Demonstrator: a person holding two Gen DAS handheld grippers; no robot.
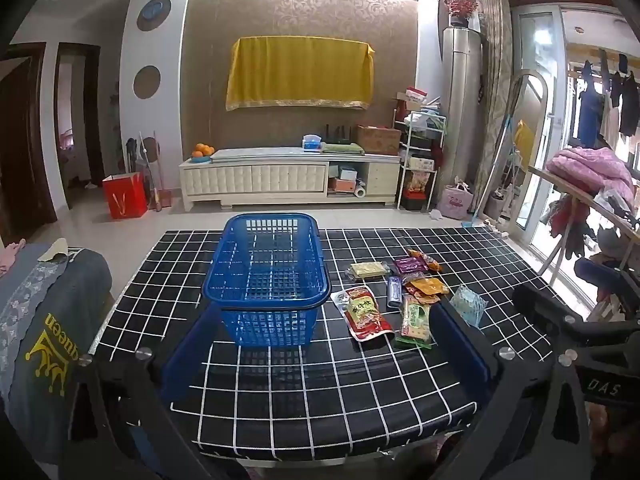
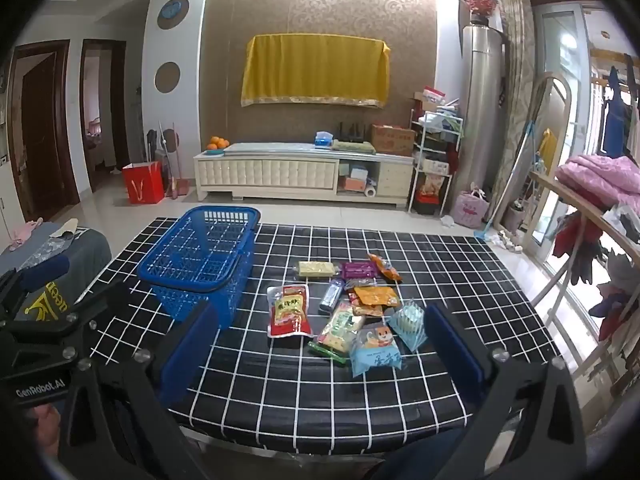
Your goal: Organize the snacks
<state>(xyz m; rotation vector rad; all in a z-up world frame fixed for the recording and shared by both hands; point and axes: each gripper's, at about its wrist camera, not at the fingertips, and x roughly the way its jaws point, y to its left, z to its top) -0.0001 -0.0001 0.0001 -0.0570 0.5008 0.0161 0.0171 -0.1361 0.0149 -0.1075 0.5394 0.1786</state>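
Note:
An empty blue plastic basket stands on the black checked table. Right of it lie several snack packets: a red pouch, a green-yellow pack, an orange pack, a pale yellow bar, a purple pack and a light blue bag. My left gripper is open, hanging over the near table edge in front of the basket. My right gripper is open too, nothing between its fingers, just short of the packets.
A grey cushioned seat sits left of the table. Behind the table stand a white TV cabinet, a red bag and a shelf rack. A clothes rack with pink bedding stands at the right.

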